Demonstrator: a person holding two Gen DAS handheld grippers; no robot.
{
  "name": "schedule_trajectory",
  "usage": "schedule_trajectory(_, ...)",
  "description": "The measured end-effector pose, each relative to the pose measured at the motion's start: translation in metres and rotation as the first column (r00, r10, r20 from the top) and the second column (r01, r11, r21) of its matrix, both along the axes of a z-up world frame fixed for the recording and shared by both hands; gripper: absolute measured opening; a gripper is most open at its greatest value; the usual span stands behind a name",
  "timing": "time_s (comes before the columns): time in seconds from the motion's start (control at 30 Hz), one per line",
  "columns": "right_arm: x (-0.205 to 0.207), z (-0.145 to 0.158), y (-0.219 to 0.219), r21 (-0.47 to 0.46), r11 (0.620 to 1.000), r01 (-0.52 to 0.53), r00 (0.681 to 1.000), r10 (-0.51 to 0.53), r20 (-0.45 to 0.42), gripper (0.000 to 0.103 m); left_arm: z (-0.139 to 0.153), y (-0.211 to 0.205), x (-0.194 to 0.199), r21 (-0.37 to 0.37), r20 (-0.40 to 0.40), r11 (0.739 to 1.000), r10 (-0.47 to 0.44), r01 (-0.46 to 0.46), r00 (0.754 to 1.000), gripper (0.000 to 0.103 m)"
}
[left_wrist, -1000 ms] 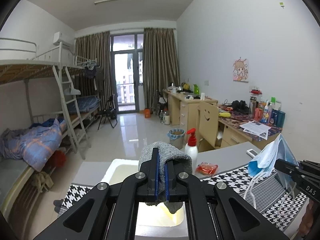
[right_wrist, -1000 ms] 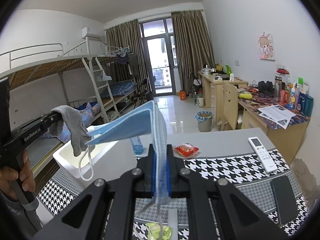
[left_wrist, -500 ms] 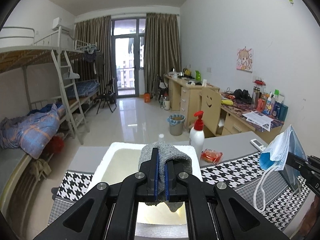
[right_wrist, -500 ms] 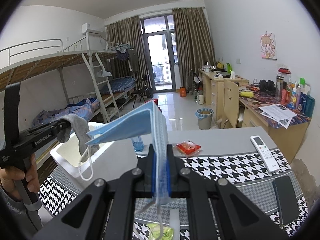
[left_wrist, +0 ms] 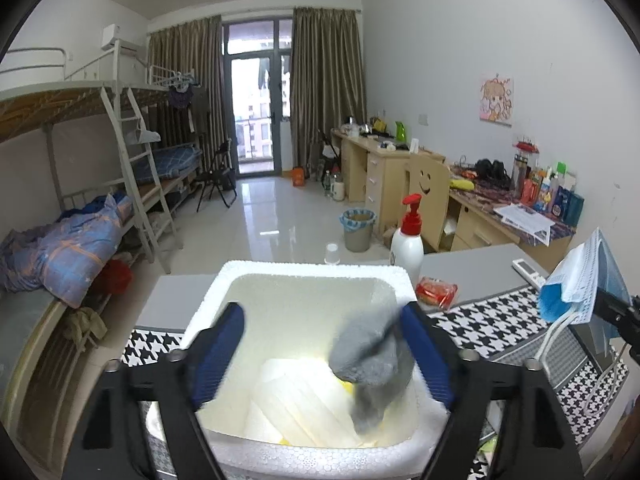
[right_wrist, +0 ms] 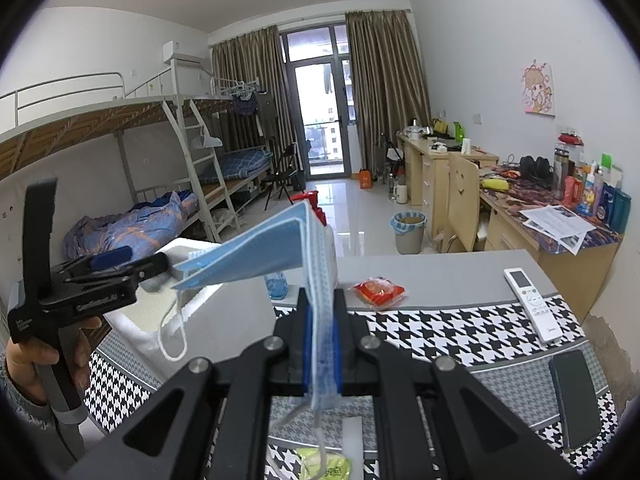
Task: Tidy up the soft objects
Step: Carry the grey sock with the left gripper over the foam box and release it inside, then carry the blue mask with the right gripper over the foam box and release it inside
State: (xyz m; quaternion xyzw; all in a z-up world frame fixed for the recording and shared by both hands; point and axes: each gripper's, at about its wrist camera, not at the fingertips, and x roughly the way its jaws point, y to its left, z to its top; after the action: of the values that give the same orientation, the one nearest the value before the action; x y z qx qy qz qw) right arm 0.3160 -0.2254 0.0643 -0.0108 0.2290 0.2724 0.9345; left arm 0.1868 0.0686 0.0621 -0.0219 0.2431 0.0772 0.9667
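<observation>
1. Grey sock (left_wrist: pixel 370 354), soft and light, is seen over the foam box (left_wrist: pixel 304 272), against the right pad.
2. The left gripper (left_wrist: pixel 324 344) jaws are opening wide; nothing is pinched.
3. The limp mask (right_wrist: pixel 276 256) is clamped in the right gripper (right_wrist: pixel 321 344), above the table (right_wrist: pixel 440 276).

A foam box (left_wrist: pixel 308 276) sits at the bench's (right_wrist: pixel 440 272) left end, with a sock (left_wrist: pixel 368 360) over its inside. A pump bottle (left_wrist: pixel 407 248) stands just right of the box, a snack packet (right_wrist: pixel 378 290) beside it, and a remote (right_wrist: pixel 530 304) and phone (right_wrist: pixel 576 398) farther right.
</observation>
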Motion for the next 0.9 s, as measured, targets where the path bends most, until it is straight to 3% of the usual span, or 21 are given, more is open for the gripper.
schedule_trajectory(0.1,0.001,0.0,0.002,-0.002,1.0,-0.003,1.0,0.003,-0.003,0.011,0.001,-0.002,-0.001,0.018,0.003,1.0,0.003,-0.003,1.0,0.093)
schedule_trajectory(0.37,0.001,0.0,0.003,-0.002,1.0,-0.003,1.0,0.003,-0.002,0.011,0.003,0.003,-0.005,0.006,0.021,1.0,0.007,-0.007,1.0,0.094)
schedule_trajectory(0.5,0.001,0.001,0.008,-0.002,1.0,-0.006,1.0,0.006,0.0,0.011,0.004,0.005,-0.01,0.012,0.041,1.0,0.02,-0.021,0.999,0.1)
schedule_trajectory(0.9,-0.001,0.008,0.027,-0.012,0.999,-0.049,0.999,0.05,0.012,0.011,0.006,0.021,-0.028,0.022,0.081,0.998,0.064,-0.066,0.995,0.102)
